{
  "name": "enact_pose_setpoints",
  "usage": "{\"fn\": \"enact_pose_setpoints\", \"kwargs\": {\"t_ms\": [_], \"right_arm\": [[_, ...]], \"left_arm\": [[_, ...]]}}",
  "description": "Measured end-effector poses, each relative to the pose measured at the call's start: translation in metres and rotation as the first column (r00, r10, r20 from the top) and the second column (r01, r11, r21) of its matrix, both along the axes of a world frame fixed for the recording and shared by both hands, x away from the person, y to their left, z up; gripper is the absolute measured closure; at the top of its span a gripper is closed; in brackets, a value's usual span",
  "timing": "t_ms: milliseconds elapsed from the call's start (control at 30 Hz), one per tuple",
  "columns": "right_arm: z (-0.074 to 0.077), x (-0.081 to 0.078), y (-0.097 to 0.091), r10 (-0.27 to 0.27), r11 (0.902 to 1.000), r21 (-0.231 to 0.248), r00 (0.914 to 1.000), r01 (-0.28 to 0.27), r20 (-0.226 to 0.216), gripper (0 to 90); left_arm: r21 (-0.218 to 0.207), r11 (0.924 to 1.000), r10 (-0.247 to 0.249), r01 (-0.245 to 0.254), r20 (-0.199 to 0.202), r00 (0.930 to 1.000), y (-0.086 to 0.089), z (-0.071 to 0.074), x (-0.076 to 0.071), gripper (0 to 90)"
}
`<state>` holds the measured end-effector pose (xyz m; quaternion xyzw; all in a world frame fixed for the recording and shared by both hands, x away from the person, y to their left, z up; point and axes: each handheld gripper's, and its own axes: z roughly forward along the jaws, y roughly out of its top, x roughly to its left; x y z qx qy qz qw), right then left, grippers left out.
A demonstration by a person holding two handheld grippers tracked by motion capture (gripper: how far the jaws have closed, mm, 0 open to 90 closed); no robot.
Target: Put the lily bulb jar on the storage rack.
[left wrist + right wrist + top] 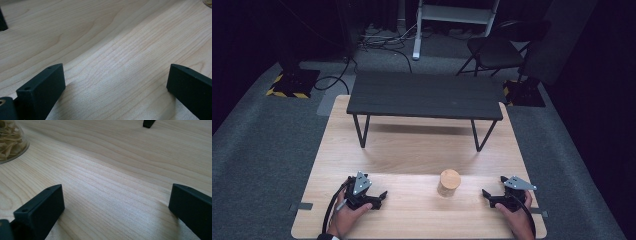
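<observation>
Pale wood makes up the table [412,150], and the jar [449,182] standing on its near half serves as the landmark. To the left of the jar, well apart from it, the left gripper [381,196] rests on the table under the person's left hand [347,215], its tips turned toward the jar. In the left gripper view its two black jaws stand wide apart with bare wood grain between them, clamped on nothing. The jar itself is a short upright cylinder with a flat wooden lid; in the right gripper view its clear wall [11,141] shows pale, shredded-looking contents. Beyond the jar, farther up the table, a small dark bench [424,95] stands on thin black legs. To the right of the jar, near but not touching it, the right gripper [486,194] sits on the table under the right hand [517,220], tips pointing at the jar. Its jaws too are spread wide over bare wood, holding nothing.
</observation>
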<state>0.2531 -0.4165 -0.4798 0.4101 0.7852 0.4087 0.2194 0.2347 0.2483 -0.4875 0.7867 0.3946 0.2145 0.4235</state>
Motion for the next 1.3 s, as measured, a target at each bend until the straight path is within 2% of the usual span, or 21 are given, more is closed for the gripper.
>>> {"fn": "enact_pose_setpoints", "kwargs": {"t_ms": [967,1067,1133,1167,1200,1233,1300], "right_arm": [[0.001,0.001,-0.002,0.014,0.9999,0.0,0.9999,-0.014,-0.002,0.0],[0.002,0.005,-0.008,0.048,0.9986,0.023,0.9987,-0.047,-0.02,0.0],[0.003,0.01,-0.013,0.099,0.9943,0.043,0.9946,-0.097,-0.031,0.0],[0.005,0.014,-0.018,0.162,0.9859,0.047,0.9864,-0.161,-0.027,0.0],[0.005,0.014,-0.018,0.162,0.9859,0.047,0.9864,-0.161,-0.027,0.0],[0.007,0.016,-0.02,0.204,0.9781,0.047,0.9789,-0.203,-0.018,0.2],[0.013,0.018,-0.019,0.243,0.9691,0.043,0.97,-0.243,0.0,0.2]], "left_arm": [[0.0,1.0,0.001,-0.001,0.0,1.0,0.0,0.0,0.0,1.8],[0.0,1.0,0.003,-0.003,0.0,1.0,0.0,0.0,0.0,1.8],[0.0,1.0,0.004,-0.004,0.0,1.0,0.0,0.0,0.0,1.8],[0.0,1.0,0.004,-0.004,0.0,1.0,0.0,0.0,0.0,1.8],[0.0,1.0,0.004,-0.004,0.0,1.0,0.0,0.0,0.0,1.8],[0.0,1.0,0.004,-0.004,0.0,1.0,0.0,0.0,0.0,1.8],[0.0,1.0,0.004,-0.004,0.0,1.0,0.0,0.0,0.0,1.8]]}}
